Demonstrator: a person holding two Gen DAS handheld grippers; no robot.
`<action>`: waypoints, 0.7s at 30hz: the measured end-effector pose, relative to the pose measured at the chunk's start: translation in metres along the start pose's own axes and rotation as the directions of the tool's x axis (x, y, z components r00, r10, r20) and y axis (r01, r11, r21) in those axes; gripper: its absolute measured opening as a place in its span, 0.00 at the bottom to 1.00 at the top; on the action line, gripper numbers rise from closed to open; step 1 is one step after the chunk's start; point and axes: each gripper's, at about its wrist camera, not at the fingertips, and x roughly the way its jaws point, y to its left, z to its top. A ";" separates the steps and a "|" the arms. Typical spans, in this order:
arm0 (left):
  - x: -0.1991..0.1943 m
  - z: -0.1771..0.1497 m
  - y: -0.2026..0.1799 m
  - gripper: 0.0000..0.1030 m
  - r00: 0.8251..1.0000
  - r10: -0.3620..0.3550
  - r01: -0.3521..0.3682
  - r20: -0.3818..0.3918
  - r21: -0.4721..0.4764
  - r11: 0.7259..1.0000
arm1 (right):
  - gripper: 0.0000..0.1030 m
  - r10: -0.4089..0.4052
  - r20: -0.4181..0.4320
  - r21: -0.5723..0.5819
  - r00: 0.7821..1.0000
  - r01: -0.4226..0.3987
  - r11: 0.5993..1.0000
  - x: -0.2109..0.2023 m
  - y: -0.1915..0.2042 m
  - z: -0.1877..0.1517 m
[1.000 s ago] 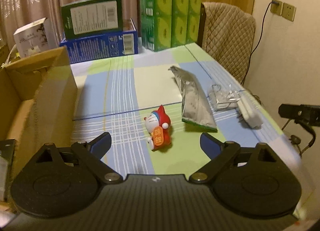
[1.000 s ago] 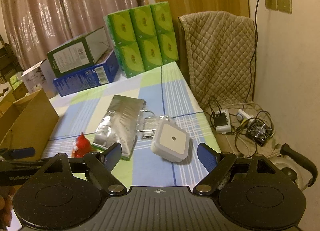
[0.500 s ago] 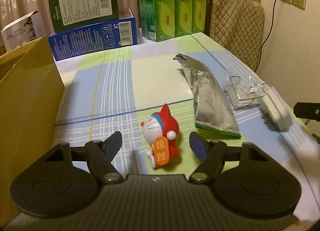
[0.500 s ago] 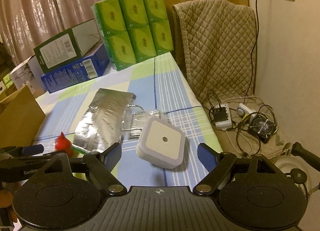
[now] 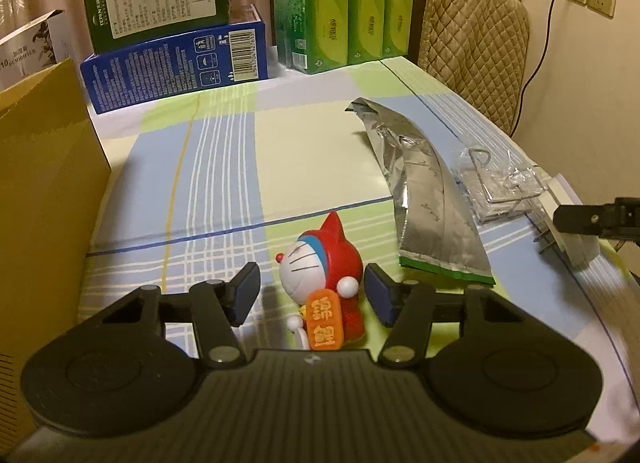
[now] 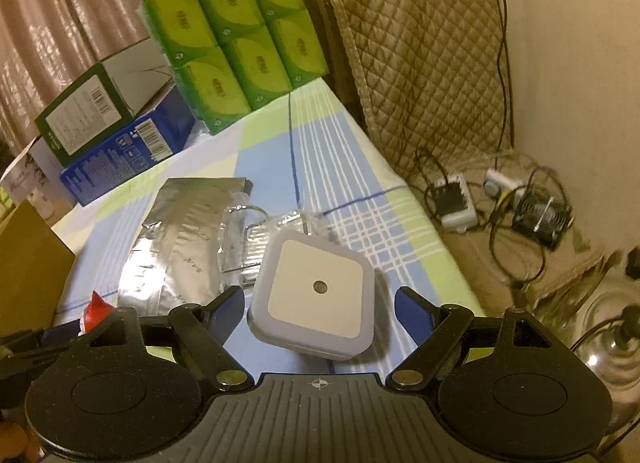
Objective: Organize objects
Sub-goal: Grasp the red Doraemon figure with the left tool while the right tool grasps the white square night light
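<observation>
Left gripper point(image 5: 311, 295) spread open around the Doraemon figurine point(image 5: 325, 290), pads flanking but not touching; right gripper point(image 6: 319, 309) likewise open, straddling the square white plug-in night light point(image 6: 316, 290). Judged barely begun: cardboard box point(image 5: 44, 183) at the left edge, silver foil pouch point(image 5: 424, 203), clear packet of wire hooks point(image 5: 500, 187), light and figurine all on the checked tablecloth point(image 5: 224, 175). Box interior out of frame, contents unknown.

Right gripper point(image 6: 318, 309) is spread wide around a white square night light point(image 6: 316, 295), not touching it. Silver foil pouch point(image 6: 180, 239) lies just left on the checked tablecloth point(image 6: 340, 183).
</observation>
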 end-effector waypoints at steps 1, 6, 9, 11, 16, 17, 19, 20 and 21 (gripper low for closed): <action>0.001 0.000 0.001 0.53 1.000 -0.002 0.002 0.000 -0.002 1.000 | 0.78 0.006 -0.002 0.011 1.000 -0.006 1.000 0.002 -0.001 0.000; 0.002 0.002 0.005 0.50 1.000 -0.027 0.027 0.015 -0.012 1.000 | 0.77 0.008 -0.003 0.043 1.000 -0.008 0.999 0.007 -0.004 0.002; 0.003 0.003 0.004 0.50 0.999 -0.028 0.028 0.017 -0.002 1.000 | 0.70 -0.003 0.004 0.046 1.000 0.003 0.999 0.007 -0.003 0.002; 0.004 0.003 0.003 0.48 0.999 -0.030 0.030 0.016 0.005 1.000 | 0.61 0.001 -0.003 0.043 1.000 -0.001 0.999 0.007 -0.001 0.003; 0.004 0.003 -0.001 0.43 0.999 -0.025 0.024 0.020 0.031 0.999 | 0.60 -0.010 -0.007 0.021 1.000 0.011 1.000 0.006 0.005 0.001; 0.004 0.003 -0.002 0.41 1.000 -0.025 0.024 0.018 0.037 0.999 | 0.60 -0.012 -0.003 0.012 1.000 0.012 1.000 0.004 0.006 0.001; 0.004 0.003 -0.003 0.41 1.000 -0.022 0.021 0.019 0.044 0.999 | 0.60 -0.013 0.007 -0.001 1.000 0.013 1.000 0.000 0.009 0.000; 0.004 0.002 -0.003 0.41 1.000 -0.022 0.021 0.018 0.046 0.999 | 0.60 -0.012 0.012 -0.009 1.000 0.012 1.000 -0.003 0.011 0.000; 0.003 0.002 -0.004 0.41 1.000 -0.022 0.021 0.017 0.046 0.999 | 0.60 -0.011 0.017 -0.015 1.000 0.012 1.000 -0.005 0.013 0.000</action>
